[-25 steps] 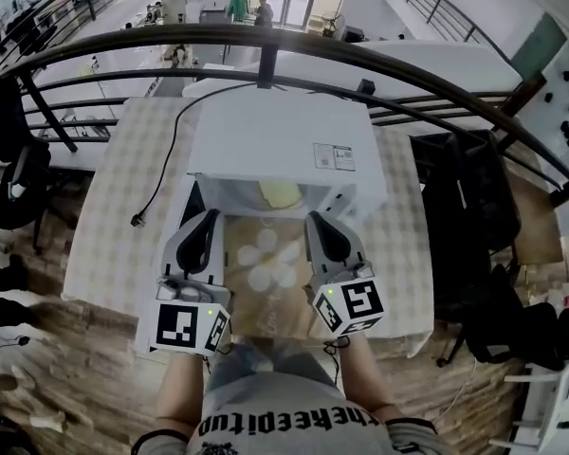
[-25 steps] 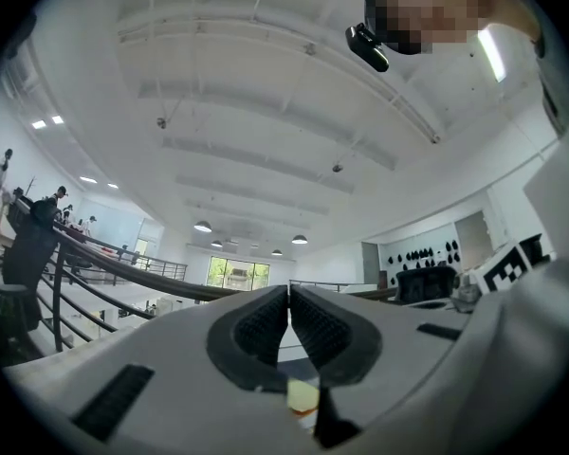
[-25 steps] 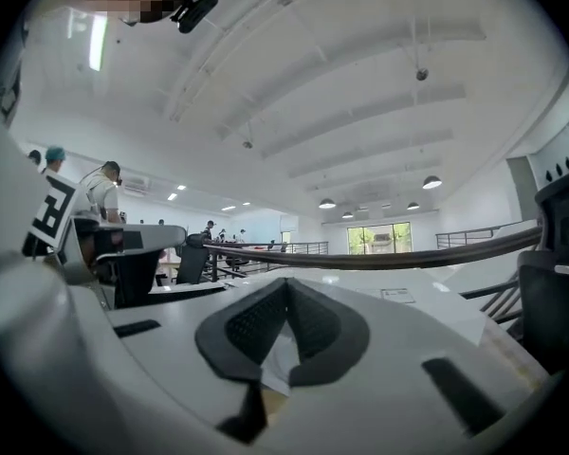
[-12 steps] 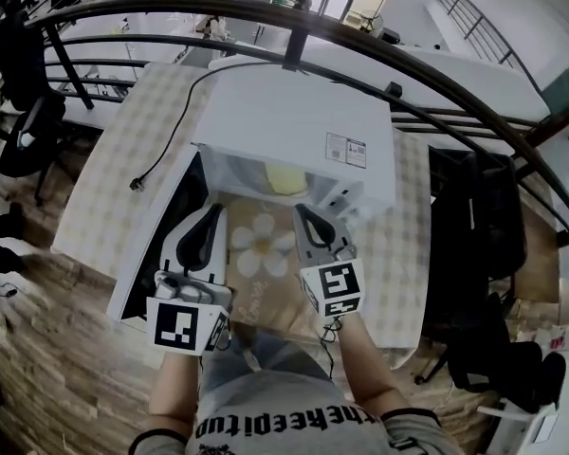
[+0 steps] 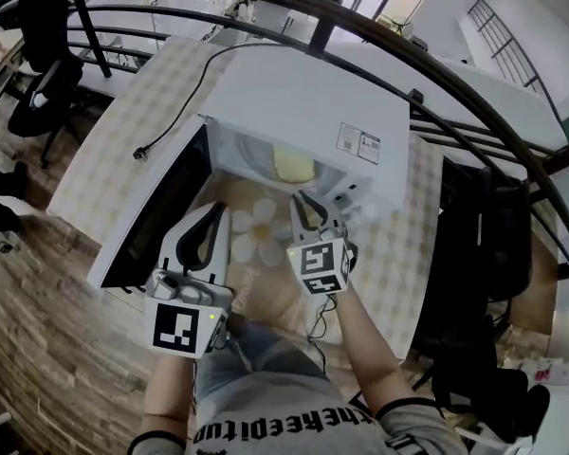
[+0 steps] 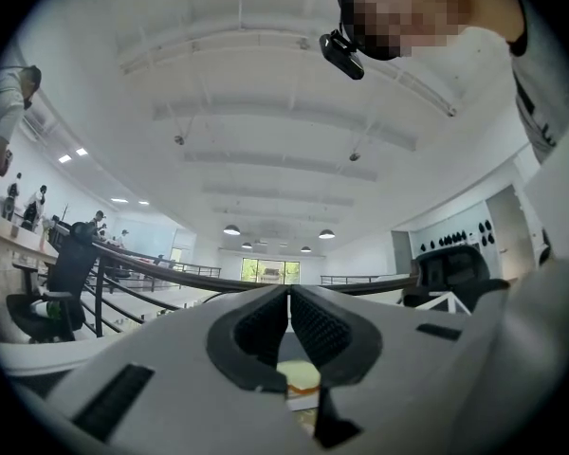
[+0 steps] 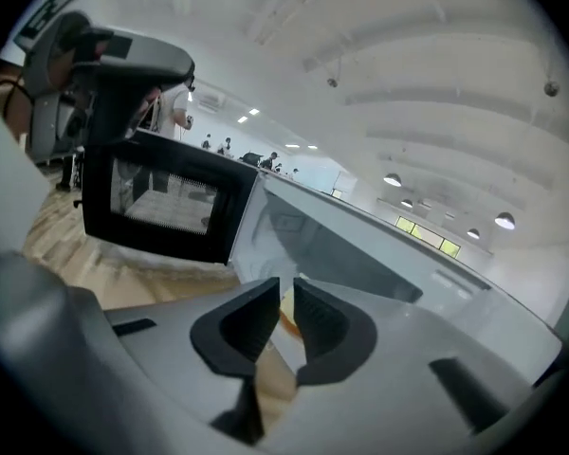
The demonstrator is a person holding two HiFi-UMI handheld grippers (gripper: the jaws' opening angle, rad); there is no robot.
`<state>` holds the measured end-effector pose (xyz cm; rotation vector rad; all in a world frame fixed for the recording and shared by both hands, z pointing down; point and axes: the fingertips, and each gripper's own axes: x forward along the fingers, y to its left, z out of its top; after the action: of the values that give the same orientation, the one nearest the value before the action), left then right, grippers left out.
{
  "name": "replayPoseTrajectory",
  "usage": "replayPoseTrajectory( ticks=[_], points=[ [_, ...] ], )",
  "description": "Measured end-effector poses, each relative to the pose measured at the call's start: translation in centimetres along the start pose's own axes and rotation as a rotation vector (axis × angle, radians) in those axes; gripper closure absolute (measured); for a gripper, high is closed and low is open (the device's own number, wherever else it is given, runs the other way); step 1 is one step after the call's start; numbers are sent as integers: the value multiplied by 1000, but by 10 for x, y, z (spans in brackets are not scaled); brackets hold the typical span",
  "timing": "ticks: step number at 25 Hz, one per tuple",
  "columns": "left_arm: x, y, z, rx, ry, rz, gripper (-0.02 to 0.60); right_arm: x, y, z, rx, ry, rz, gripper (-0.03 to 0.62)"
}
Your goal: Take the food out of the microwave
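The white microwave [image 5: 303, 102] stands on the table with its dark door [image 5: 156, 221] swung wide to the left. The pale yellow food [image 5: 294, 162] lies inside the cavity, and the left gripper view shows it [image 6: 302, 379] beyond the jaws. My left gripper [image 5: 215, 211] hovers in front of the opening, left of centre, shut and empty [image 6: 288, 297]. My right gripper [image 5: 303, 200] is just in front of the cavity, below the food. Its jaws are opening with a narrow gap [image 7: 286, 292] and nothing between them. The right gripper view shows the door [image 7: 161, 207] at the left.
A floral mat [image 5: 261, 230] lies on the checked tablecloth [image 5: 104, 169] in front of the microwave. The power cable [image 5: 175, 112] trails off to the left. A dark curved railing [image 5: 266, 8] runs behind the table. Black office chairs [image 5: 474, 226] stand to the right.
The microwave door now shows swung wider to the left. My right gripper has sunk and rolled in front of the cavity, and its jaws have parted slightly. The left gripper has dipped a little.
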<state>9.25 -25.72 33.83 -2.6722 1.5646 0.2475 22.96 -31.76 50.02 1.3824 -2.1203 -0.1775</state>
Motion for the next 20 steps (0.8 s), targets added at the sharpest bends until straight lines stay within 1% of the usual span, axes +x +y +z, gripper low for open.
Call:
replayPoseTrajectory(
  ticks=[4, 7, 8, 11, 14, 20],
  points=[
    [-6, -3, -7, 0, 7, 22, 569, 13, 2, -15, -80, 54, -15, 533],
    [-14, -7, -24, -11, 68, 17, 569, 23, 4, -24, -135, 89, -23, 521],
    [-15, -8, -26, -10, 77, 17, 569, 26, 6, -27, -147, 99, -19, 515],
    [-17, -9, -31, -1, 80, 22, 569, 38, 10, -35, -172, 129, -4, 484],
    [-18, -7, -37, -3, 89, 31, 569, 52, 13, -44, -216, 165, -3, 479],
    [-21, -1, -46, -6, 93, 49, 569, 72, 13, -62, -336, 255, -40, 471]
  ],
)
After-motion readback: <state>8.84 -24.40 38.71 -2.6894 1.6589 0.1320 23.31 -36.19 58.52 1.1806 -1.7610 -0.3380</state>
